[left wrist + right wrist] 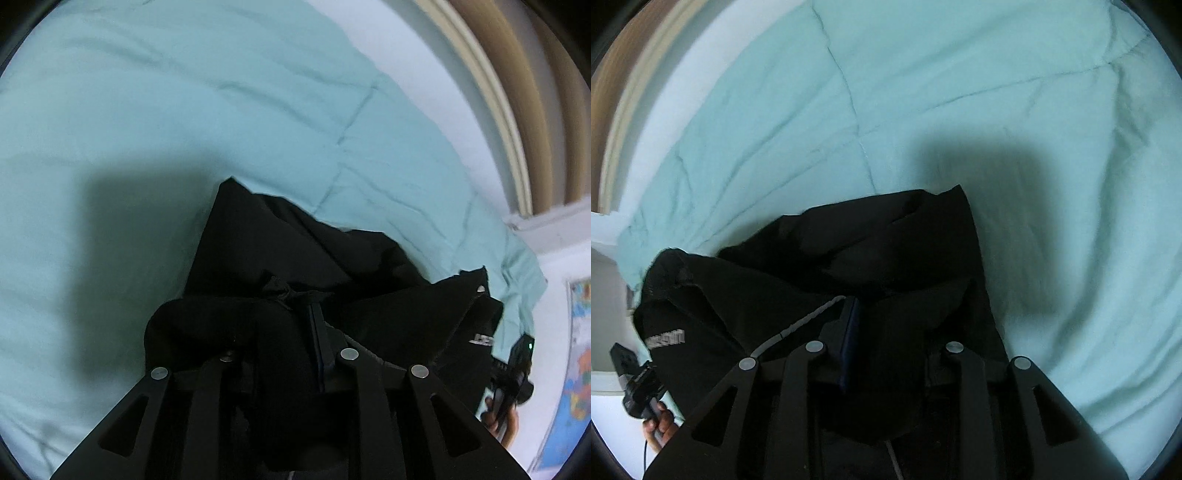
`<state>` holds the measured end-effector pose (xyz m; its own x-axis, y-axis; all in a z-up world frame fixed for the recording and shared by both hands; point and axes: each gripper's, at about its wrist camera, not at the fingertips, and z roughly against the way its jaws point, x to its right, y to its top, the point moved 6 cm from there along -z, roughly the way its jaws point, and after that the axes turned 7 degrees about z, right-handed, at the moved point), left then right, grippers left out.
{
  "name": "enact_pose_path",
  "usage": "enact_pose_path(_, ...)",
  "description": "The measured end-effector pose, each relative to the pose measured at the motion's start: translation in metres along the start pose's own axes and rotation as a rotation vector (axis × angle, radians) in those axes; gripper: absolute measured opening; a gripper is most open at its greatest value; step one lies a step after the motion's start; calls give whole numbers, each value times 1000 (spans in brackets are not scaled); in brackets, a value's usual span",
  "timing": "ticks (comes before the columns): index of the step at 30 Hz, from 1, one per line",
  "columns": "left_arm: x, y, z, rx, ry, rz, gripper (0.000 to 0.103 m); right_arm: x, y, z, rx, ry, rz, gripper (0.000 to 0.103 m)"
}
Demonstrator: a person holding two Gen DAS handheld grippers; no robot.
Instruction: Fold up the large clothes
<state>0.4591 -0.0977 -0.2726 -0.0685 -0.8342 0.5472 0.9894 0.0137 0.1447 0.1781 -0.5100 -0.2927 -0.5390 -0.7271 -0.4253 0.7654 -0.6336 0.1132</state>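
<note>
The person holds a black garment (295,243) lifted above a bed covered with a light turquoise quilt (184,92), one tool at each side of it. The left gripper (291,306) is closed on a bunched edge of the cloth, and the right gripper (875,306) is closed on another part of the same edge, where a pale drawstring (805,317) runs down toward its fingers. The garment hangs forward and down from both tools, and its lower part seems to reach the quilt, though I cannot say for sure that it touches. In my judgement, the step now is to spread the garment and lay it flat before any fold. To do this well, the two tools should move apart until the held edge becomes straight, then go down together so the cloth lands without wrinkles. The fabric looks thick and heavy, so a thin pinch may slip; both should keep their hold until the garment rests on the bed. A small white printed label (666,338) shows on one hanging side.
</note>
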Motion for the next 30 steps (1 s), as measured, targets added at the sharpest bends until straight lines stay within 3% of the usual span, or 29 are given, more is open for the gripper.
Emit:
enact_pose_path(4, 23, -16, 55, 1, -75, -163, 29, 0, -6, 49, 45, 80, 4, 50)
enact_pose_path(7, 28, -29, 89, -42, -171, -173, 53, -3, -18, 94, 90, 178, 1, 71)
enact_pose_path(9, 27, -32, 111, 11, -177, -180, 77, -4, -24, 121, 145, 162, 12, 88)
enact_pose_path(13, 22, -34, 141, 101, -201, -194, 79, -7, -30, 150, 224, 116, 75, 94)
enact_pose_path(18, 10, -19, 103, 102, -81, -198, 80, -13, -25, 111, 203, -30, 209, 94)
enact_pose_path(20, 1, -7, 84, 107, -47, -176, 80, -16, -19, 90, 213, -107, 318, 94)
enact_pose_path(24, -18, 23, 64, 111, -11, -140, 80, -2, 3, 59, 205, -97, 394, 94)
enact_pose_path(30, -17, 52, 29, 55, -57, -112, 80, 0, 25, 22, 165, -112, 475, 94)
